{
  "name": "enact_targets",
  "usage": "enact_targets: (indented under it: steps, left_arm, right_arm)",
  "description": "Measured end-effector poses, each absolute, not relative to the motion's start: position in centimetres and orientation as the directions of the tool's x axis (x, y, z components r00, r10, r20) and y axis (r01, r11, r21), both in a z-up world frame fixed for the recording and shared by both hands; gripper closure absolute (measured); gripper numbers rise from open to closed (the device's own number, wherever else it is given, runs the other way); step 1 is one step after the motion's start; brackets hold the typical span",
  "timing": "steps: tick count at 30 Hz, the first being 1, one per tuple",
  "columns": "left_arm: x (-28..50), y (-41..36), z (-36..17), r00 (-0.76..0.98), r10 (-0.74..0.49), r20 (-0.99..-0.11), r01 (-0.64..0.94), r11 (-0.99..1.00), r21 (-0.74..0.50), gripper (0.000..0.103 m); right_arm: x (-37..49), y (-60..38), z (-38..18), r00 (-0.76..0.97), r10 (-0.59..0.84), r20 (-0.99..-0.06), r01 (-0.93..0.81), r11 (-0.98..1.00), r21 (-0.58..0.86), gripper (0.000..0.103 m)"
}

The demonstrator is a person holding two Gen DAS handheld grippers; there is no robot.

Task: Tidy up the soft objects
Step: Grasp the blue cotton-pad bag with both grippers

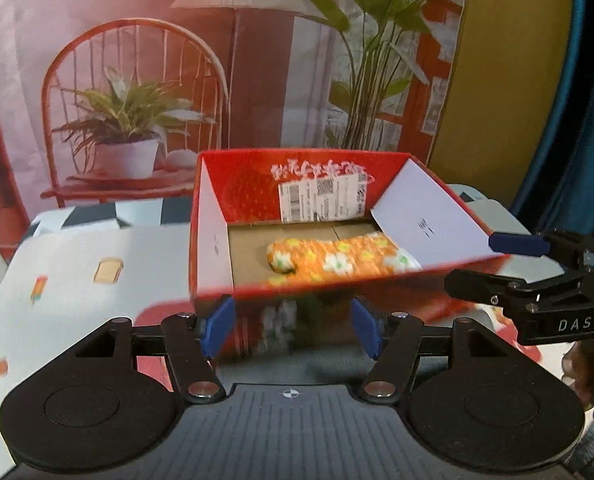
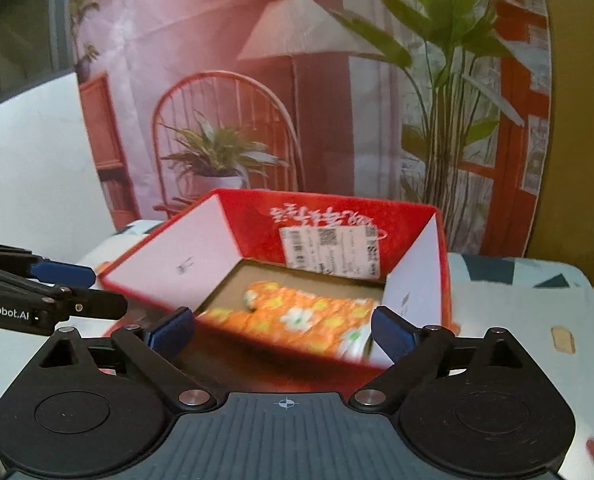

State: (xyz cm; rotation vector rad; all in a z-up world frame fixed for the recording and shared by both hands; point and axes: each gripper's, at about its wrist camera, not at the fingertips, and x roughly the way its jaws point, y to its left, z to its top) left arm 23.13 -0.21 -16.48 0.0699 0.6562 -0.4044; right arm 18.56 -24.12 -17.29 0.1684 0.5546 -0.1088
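A red cardboard box (image 1: 211,236) with white inner flaps stands open on the table. A rolled orange cloth with white and yellow flowers (image 1: 337,260) lies on its brown floor. My left gripper (image 1: 292,330) is open just before the box's near wall, with nothing pressed between its blue pads. The right gripper's blue pad (image 1: 517,243) reaches the box's right corner. In the right wrist view the same cloth (image 2: 309,320) lies inside the box (image 2: 169,268). My right gripper (image 2: 283,332) stands wide open at the near rim, holding nothing. The left gripper's finger (image 2: 63,274) shows at the left.
The table wears a pale cloth with small printed pictures (image 1: 77,272). Behind the box hangs a printed backdrop of a chair, potted plants and a lamp (image 1: 137,100). A yellow and blue surface (image 1: 509,80) stands at the right. A person's hand (image 1: 585,364) holds the right gripper.
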Motion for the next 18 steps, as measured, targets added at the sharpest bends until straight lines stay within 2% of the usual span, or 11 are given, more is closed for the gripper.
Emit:
enact_targets:
  steps: [11, 18]
  left_arm:
    - [17.4, 2.0, -21.3, 0.676, -0.364, -0.641, 0.335, 0.926, -0.174, 0.039]
    - [15.7, 1.1, -24.5, 0.685, -0.342, -0.644, 0.290, 0.938, -0.190, 0.049]
  right_arm:
    - [11.8, -19.3, -21.4, 0.813, 0.031, -0.581, 0.136, 0.961, 0.242, 0.010]
    - [9.9, -17.2, -24.1, 0.785, 0.067, -0.615, 0.097, 0.968, 0.230, 0.019]
